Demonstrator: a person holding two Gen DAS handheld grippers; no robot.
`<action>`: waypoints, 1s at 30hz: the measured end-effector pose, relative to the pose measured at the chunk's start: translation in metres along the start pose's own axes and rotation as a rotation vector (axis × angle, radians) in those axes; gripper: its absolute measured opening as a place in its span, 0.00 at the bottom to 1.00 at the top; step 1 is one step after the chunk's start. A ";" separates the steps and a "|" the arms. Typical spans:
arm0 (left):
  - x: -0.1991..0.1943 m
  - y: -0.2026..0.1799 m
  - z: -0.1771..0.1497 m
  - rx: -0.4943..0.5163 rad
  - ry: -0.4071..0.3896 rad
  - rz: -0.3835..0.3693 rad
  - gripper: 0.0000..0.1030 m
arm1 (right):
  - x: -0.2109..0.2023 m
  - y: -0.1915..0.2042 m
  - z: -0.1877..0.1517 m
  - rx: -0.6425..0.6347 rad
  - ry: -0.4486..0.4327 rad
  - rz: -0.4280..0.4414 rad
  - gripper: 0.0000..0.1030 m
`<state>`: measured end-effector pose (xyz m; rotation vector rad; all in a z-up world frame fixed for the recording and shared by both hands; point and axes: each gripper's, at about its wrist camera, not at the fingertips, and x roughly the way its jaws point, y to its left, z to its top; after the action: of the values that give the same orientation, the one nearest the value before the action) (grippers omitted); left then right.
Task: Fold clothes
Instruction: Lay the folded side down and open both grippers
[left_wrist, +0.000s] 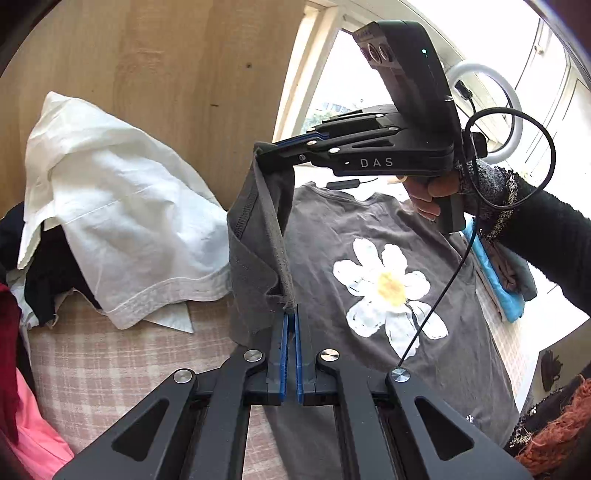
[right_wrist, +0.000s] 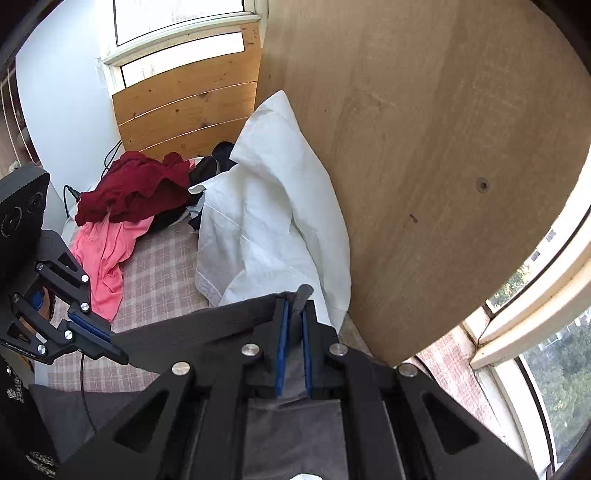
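A grey T-shirt (left_wrist: 325, 236) with a white daisy print (left_wrist: 384, 288) lies on the checked bed cover (left_wrist: 110, 362). Its left edge is lifted off the cover and stretched between both grippers. My left gripper (left_wrist: 290, 314) is shut on the near end of that edge. My right gripper (left_wrist: 260, 152), held by a hand (left_wrist: 424, 195) in a dark sleeve, is shut on the far end, higher up. In the right wrist view the right gripper (right_wrist: 294, 308) pinches grey cloth, and the shirt edge (right_wrist: 203, 325) runs taut to the left gripper (right_wrist: 120, 355).
A white garment (left_wrist: 122, 221) leans against a wooden board (right_wrist: 443, 166) just left of the shirt. Dark red (right_wrist: 136, 192), pink (right_wrist: 107, 254) and black clothes are piled further along the bed. Folded blue cloth (left_wrist: 495, 280) lies right of the shirt. A window (right_wrist: 535, 314) is close by.
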<state>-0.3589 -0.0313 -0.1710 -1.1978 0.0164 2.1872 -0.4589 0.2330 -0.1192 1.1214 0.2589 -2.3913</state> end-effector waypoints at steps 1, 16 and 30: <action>0.007 -0.009 0.000 0.022 0.018 -0.007 0.02 | -0.005 -0.003 -0.011 0.017 -0.001 -0.003 0.06; 0.064 -0.057 -0.035 0.101 0.266 -0.144 0.06 | -0.028 -0.055 -0.141 0.332 0.133 -0.072 0.11; 0.045 0.012 -0.036 0.126 0.242 0.132 0.24 | 0.055 -0.084 -0.105 0.476 0.216 0.034 0.32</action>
<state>-0.3552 -0.0283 -0.2296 -1.4160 0.3385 2.1033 -0.4601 0.3247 -0.2312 1.5821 -0.2753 -2.3644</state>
